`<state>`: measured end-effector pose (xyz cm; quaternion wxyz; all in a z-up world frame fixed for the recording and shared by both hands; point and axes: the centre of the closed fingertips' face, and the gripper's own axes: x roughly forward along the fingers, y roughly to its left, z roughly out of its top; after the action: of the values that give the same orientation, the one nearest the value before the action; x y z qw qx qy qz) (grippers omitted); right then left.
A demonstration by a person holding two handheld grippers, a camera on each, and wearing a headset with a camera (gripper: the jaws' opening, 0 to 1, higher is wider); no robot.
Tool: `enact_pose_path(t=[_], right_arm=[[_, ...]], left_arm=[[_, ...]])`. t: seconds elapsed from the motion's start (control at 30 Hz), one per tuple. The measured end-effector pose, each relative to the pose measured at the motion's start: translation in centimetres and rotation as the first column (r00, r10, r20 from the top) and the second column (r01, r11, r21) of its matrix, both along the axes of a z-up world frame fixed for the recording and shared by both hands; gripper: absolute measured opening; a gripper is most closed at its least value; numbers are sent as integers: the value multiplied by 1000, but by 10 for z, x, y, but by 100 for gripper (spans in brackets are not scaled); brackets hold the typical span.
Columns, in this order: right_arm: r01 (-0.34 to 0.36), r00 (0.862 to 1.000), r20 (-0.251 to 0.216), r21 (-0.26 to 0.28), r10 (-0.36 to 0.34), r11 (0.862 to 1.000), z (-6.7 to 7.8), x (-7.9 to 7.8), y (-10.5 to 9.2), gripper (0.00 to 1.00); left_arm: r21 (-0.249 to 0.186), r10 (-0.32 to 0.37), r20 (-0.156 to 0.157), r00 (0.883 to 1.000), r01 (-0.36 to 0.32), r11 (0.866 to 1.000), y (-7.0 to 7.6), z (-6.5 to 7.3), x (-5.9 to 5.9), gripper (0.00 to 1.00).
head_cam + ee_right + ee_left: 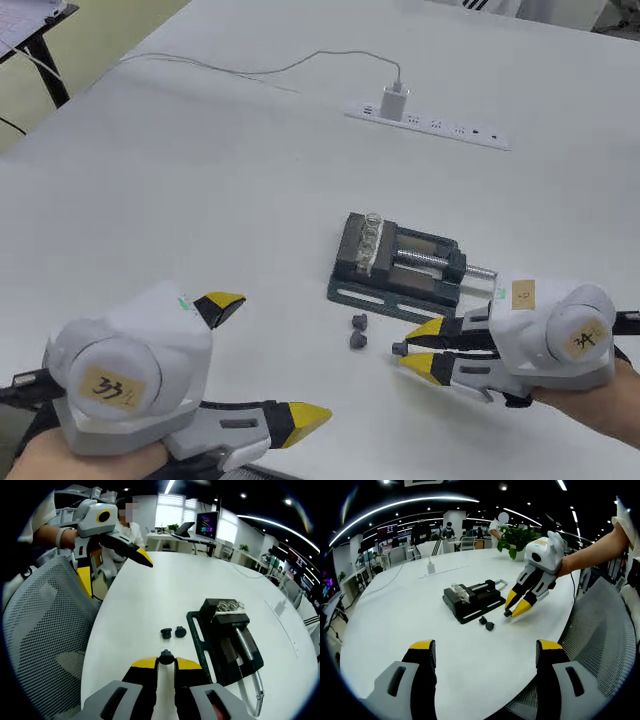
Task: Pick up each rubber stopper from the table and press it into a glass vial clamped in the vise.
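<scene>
Three stoppers (pixel 359 321) counted; two lie on the table (pixel 200 200), the third stopper (pixel 399 349) sits between the jaws of the right gripper (pixel 402 353); one vise (pixel 410 268); glass vial (pixel 373 228) in it: at least one, exact number unclear; grippers: two, counting the left gripper (pixel 278 355); one power strip (pixel 440 127); one charger (pixel 394 101); one cable (pixel 250 70).

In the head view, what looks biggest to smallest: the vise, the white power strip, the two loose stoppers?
1. vise, the bulkiest.
2. power strip, longer but thin; it lies farther off, so its true size is unsure.
3. loose stoppers, tiny and alike: no ranking between them.
</scene>
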<state>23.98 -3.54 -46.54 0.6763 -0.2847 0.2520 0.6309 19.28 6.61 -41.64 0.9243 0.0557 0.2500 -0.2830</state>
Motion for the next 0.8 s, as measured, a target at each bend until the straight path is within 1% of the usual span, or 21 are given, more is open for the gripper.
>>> enact_pose_path(t=[0.17, 0.23, 0.3, 0.4, 0.5, 0.6, 0.63, 0.77, 0.8], right_arm=[[7, 1000, -5, 0, -7, 1000, 11, -6, -10, 9], [5, 1000, 9, 15, -5, 1000, 19, -8, -12, 9], [13, 1000, 24, 23, -14, 1000, 26, -9, -14, 9], [28, 999, 18, 35, -29, 999, 36, -10, -16, 9], [35, 999, 31, 45, -36, 998, 47, -12, -17, 9], [36, 999, 32, 56, -38, 998, 56, -14, -17, 9], [35, 999, 28, 56, -36, 998, 59, -16, -17, 9], [8, 999, 44, 37, -10, 999, 62, -22, -16, 9], [-1, 999, 52, 31, -1, 1000, 63, -24, -15, 9]], left_arm=[[9, -36, 10, 999, 36, 999, -10, 2, 7, 78], [21, -44, 15, 999, 44, 999, -13, 3, 11, 79], [24, -63, 21, 998, 63, 998, -18, 4, 13, 79], [34, -81, 23, 996, 80, 996, -23, 2, 17, 78], [53, -110, 28, 994, 109, 993, -29, 2, 21, 77], [62, -143, 40, 989, 140, 988, -36, 5, 25, 76], [71, -165, 44, 985, 161, 984, -40, 6, 26, 74], [108, -219, 48, 975, 213, 971, -47, 6, 27, 70], [115, -236, 53, 970, 229, 967, -50, 7, 28, 68]])
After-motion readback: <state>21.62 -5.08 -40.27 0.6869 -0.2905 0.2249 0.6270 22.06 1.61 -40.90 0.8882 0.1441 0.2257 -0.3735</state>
